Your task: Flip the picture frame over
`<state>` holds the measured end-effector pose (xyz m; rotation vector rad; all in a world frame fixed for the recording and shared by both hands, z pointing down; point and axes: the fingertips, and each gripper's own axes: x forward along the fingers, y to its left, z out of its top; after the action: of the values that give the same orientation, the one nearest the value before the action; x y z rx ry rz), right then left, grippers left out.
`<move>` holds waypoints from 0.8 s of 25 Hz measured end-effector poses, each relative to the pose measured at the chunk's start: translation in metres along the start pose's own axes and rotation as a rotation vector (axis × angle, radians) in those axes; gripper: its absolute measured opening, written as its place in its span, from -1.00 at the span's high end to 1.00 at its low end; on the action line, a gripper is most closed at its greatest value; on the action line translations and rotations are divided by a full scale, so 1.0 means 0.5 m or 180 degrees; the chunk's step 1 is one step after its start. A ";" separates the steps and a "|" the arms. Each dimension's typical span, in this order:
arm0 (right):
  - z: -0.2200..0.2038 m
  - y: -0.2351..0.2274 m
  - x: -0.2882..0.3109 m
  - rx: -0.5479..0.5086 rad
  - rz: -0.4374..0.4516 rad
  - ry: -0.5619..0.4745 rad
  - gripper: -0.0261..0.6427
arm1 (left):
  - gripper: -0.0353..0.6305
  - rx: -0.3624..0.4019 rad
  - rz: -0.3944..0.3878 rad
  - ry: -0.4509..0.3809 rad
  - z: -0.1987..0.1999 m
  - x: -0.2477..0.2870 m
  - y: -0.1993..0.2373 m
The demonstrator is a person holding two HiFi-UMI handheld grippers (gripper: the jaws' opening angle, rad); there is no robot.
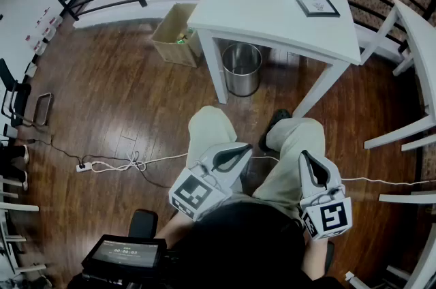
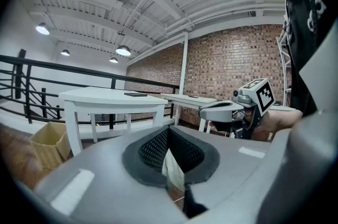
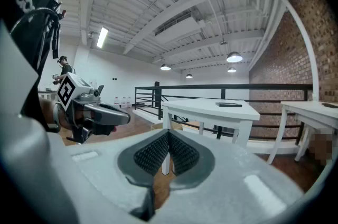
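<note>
grey left gripper [image 1: 240,151], grey right gripper [image 1: 306,159]: jaws together, empty | risk: flat black-rimmed picture frame [image 1: 317,6] could skid across smooth white table [image 1: 269,1] if nudged

Pic frame [image 1: 317,6] on table [image 1: 266,1], nr its R edge. Bin [image 1: 241,67] under table, box [image 1: 176,42] just L of it. L gripper [image 1: 240,153] & R gripper [image 1: 308,161] side by side, well short of table.

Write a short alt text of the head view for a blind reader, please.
Seen from above, a seated person holds the left hand-held gripper and the right hand-held gripper over the knees, both shut and empty. Ahead stands a white table with a picture frame lying flat near its right edge; a metal bin under it, a cardboard box beside it.
</note>
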<state>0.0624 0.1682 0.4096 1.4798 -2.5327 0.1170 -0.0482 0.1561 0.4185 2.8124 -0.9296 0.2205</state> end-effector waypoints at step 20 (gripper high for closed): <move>0.019 -0.128 0.164 -0.0083 -0.0024 0.0147 0.94 | 0.85 -0.0055 -0.0036 -0.0003 0.037 0.148 0.140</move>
<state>0.0777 0.0652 0.4158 1.4599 -2.4827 0.1151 -0.0299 0.0540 0.4228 2.8016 -0.9112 0.2087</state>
